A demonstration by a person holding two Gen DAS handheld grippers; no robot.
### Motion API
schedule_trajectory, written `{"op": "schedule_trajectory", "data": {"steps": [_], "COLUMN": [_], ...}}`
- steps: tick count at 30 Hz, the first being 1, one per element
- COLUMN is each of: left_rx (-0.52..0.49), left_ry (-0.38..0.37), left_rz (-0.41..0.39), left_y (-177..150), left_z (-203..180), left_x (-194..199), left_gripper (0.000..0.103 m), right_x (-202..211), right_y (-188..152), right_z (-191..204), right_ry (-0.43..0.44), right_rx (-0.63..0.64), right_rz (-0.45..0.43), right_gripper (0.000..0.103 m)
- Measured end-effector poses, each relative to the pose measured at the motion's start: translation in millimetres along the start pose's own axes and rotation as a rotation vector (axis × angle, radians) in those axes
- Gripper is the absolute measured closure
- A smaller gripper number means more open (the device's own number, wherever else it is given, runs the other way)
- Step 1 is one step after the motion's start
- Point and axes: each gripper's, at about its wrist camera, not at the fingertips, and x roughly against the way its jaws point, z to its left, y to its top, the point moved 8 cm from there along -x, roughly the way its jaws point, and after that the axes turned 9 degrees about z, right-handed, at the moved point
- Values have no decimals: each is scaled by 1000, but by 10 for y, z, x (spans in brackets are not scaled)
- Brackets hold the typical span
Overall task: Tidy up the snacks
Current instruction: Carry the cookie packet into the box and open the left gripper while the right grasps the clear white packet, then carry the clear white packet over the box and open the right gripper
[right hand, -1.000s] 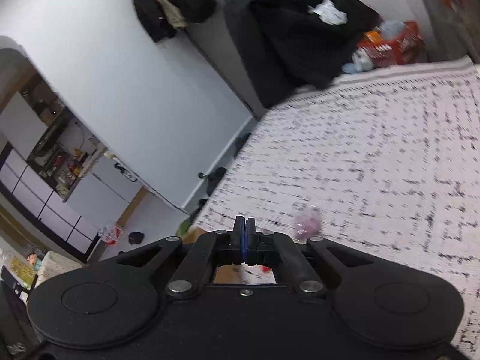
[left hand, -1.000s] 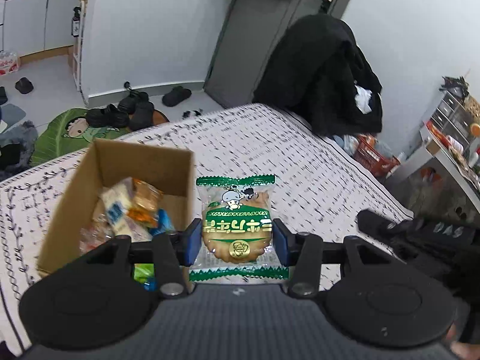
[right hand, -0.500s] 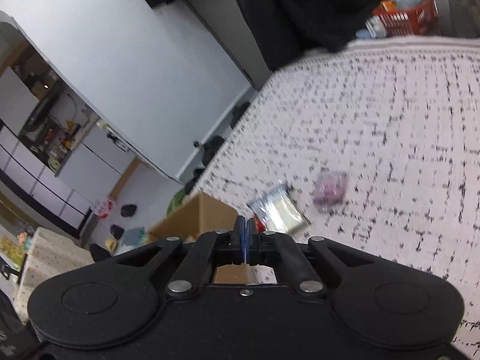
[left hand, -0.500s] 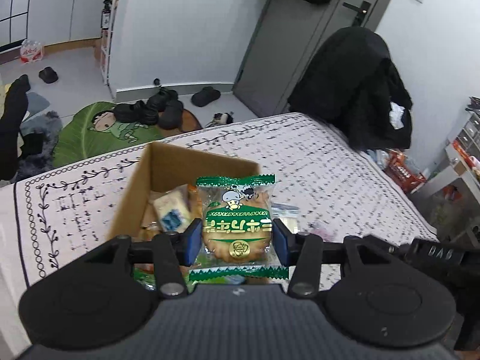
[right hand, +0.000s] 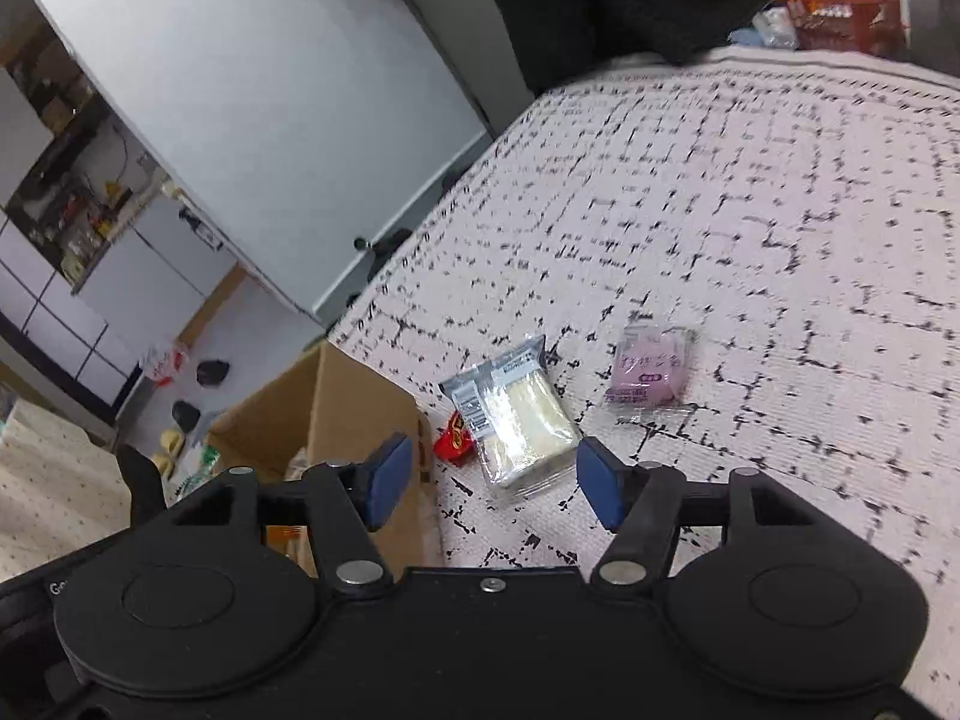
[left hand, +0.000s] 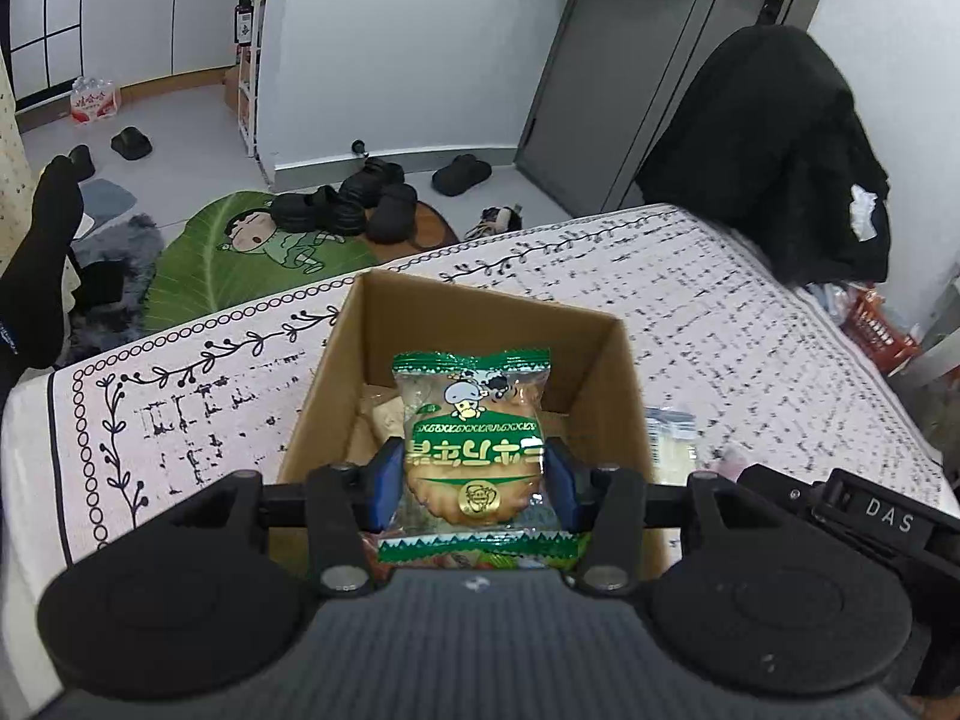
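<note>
My left gripper (left hand: 474,474) is shut on a green-and-clear biscuit packet (left hand: 474,450) and holds it above the open cardboard box (left hand: 480,312), which has several snacks inside. My right gripper (right hand: 492,474) is open and empty, just above the bed. A clear packet of pale wafers (right hand: 516,414) lies between and beyond its pads. A small red sweet (right hand: 453,441) lies beside the box's corner (right hand: 360,408). A pink packet (right hand: 651,375) lies to the right. The clear packet also shows in the left wrist view (left hand: 672,438), right of the box.
The box stands on a white bedspread (right hand: 750,210) with black marks. Past the bed's edge are shoes (left hand: 360,204) and a green mat (left hand: 240,252) on the floor. A black coat (left hand: 780,144) hangs at the far right, with a red basket (right hand: 840,18) near it.
My left gripper has carried the biscuit packet from right of the box to over it. My right gripper has opened and dropped toward the clear packet.
</note>
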Motion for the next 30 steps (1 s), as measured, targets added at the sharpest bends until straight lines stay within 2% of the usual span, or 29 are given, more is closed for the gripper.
{"op": "schedule_trajectory", "data": {"steps": [5,9,13,17,20,23,24,26,27,30], "left_rx": [3,25,46,48,56,51,52,59,63,58], "left_ry": [24,42,15,19,13,16,18,22,25,28], "left_rz": [18,15,14,1,5,13,15,17,19,11], "left_y": [33,57,77,96,96,77,72,63,61,62], "left_z": [91,172,188,182,187,190,196,213,220,214], "left_x": [-175,-263,-293,-290,-300,-319,-325,-323,-317,-274], "left_gripper": [55,54,48,45,44,41,40,39,38,35], "right_x": [-227,-390,-519,-603,-661,-745,-764,-771,-762,-696], "right_y": [7,30,27,34,40,27,35,35,42,56], "right_z": [25,35,37,30,34,34,25,32,39,18], "right_ry": [-16,-41,-61,-88,-115,-137,-143,-200,-210,-179], "right_rx": [66,99,124,140,161,175,186,232,241,196], "right_rz": [43,59,76,86,87,103,99,102,106,128], "right_gripper": [42,31,29,28,22,22,24,42,48,53]}}
